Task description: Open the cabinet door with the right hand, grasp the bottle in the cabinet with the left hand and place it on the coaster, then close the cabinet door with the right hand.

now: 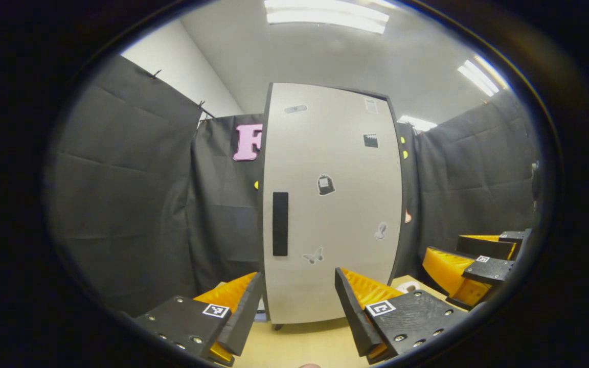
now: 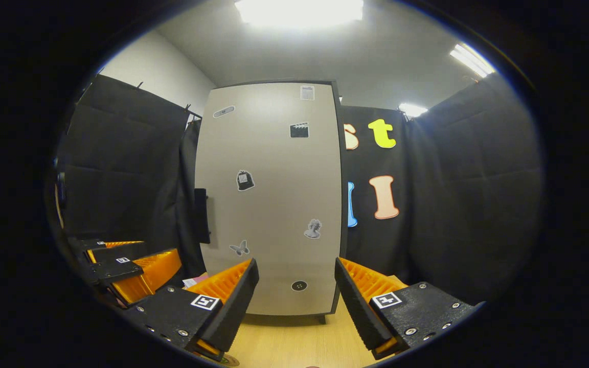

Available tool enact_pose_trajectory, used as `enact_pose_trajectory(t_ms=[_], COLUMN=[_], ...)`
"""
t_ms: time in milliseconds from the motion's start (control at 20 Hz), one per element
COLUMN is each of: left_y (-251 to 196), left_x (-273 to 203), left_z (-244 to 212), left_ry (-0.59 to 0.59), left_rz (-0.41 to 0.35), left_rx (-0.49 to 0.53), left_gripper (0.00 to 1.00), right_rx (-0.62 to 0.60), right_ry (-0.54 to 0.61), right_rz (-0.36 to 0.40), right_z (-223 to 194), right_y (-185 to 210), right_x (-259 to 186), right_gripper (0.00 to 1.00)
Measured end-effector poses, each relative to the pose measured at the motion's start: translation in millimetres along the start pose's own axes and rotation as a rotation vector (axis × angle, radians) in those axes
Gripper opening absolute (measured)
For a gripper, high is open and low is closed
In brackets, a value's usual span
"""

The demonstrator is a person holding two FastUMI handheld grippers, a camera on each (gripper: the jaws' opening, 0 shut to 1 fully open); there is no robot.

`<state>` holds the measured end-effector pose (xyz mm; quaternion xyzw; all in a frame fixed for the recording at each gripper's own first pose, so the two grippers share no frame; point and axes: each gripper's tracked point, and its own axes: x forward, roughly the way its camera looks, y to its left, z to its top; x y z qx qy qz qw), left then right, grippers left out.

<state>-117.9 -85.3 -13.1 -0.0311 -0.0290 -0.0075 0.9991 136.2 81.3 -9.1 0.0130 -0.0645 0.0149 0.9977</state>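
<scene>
My left claw (image 1: 298,306) and right claw (image 2: 297,301) both gape apart, ribbed pads bare, over the pale wood-grain surface (image 2: 294,342). Beyond them stands the cabinet door (image 2: 274,199), closed: smooth, flat grey, stickered, with a slim black handle (image 1: 280,224) at its left edge.

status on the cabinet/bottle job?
Done: nothing. The cabinet door is shut, its handle untouched. In hand: the right tool and the left tool both face the door, open and empty. Left: open the door, move the bottle to the coaster, close the door.
</scene>
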Motion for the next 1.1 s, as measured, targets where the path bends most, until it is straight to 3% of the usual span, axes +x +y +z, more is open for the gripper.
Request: enact_pose_trajectory(t_ms=[350, 400, 500, 750, 850, 900, 1000, 1100], left_y=[7.7, 8.8, 11.1, 14.2, 13.7, 14.8, 13.9, 14.5], left_x=[5.7, 6.1, 7.1, 9.7, 9.2, 8.8, 7.8, 8.1], left_z=[0.7, 0.4, -0.3, -1.1, -0.1, -1.1, -2.2, -2.5], left_ry=[0.001, 0.001, 0.001, 0.003, 0.001, 0.002, 0.004, 0.005], left_rz=[0.008, 0.010, 0.011, 0.010, 0.009, 0.010, 0.010, 0.009], left_rx=[-0.006, -0.006, -0.004, 0.000, 0.002, 0.003, 0.003, 0.000], left_gripper=[0.81, 0.85, 0.81, 0.81, 0.86, 0.81, 0.85, 0.81], right_rx=[0.001, 0.000, 0.000, 0.005, 0.006, 0.006, 0.006, 0.007], right_ry=[0.005, 0.005, 0.004, 0.008, 0.008, 0.007, 0.008, 0.008], right_rz=[0.007, 0.007, 0.008, 0.009, 0.009, 0.009, 0.009, 0.008], right_z=[-0.3, 0.1, -0.1, -0.2, 0.2, 0.9, 0.4, 0.8], right_y=[4.5, 4.5, 5.1, 4.7, 4.7, 4.6, 3.9, 2.7], right_x=[4.5, 4.9, 4.3, 2.8, 2.4, 2.1, 1.3, 0.2], right_gripper=[0.93, 0.93, 0.93, 0.93, 0.93, 0.93, 0.93, 0.93])
